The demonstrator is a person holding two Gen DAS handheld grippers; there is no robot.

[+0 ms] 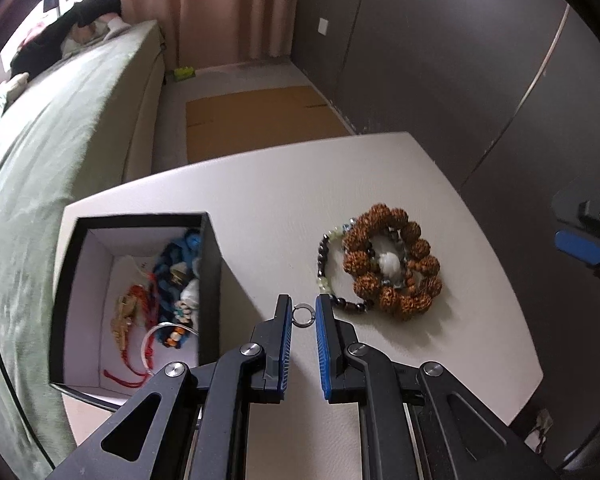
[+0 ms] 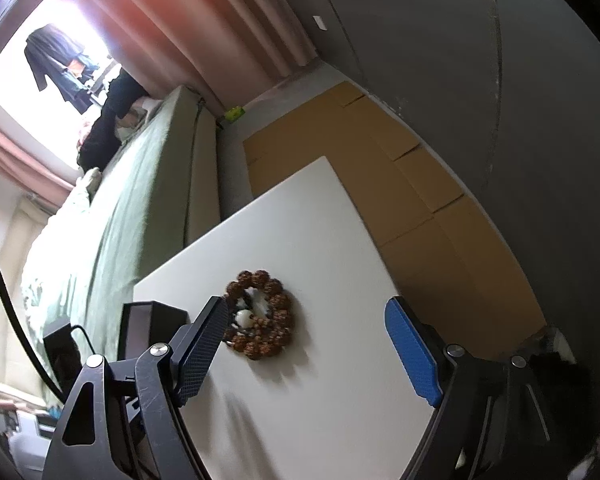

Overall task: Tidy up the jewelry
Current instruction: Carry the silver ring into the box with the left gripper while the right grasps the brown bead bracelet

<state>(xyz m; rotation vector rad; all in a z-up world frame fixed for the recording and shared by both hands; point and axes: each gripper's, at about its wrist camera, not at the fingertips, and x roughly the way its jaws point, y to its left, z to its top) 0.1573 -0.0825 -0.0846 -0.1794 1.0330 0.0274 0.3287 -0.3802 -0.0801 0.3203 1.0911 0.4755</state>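
Silver ring (image 1: 303, 315) pinched in my left gripper (image 1: 303, 314), just above the white table (image 1: 260, 200), right of the black box (image 1: 210, 264). My right gripper (image 2: 308, 344) gapes empty near the brown bead bracelet (image 2: 260, 318).

free: bare table (image 1: 284, 184) beyond beads | obstacles: black box (image 1: 212, 264) left, bead pile (image 1: 392, 264) right

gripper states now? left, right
Left tool: closed on the small metal ring.
Right tool: open, holding nothing, above the table.
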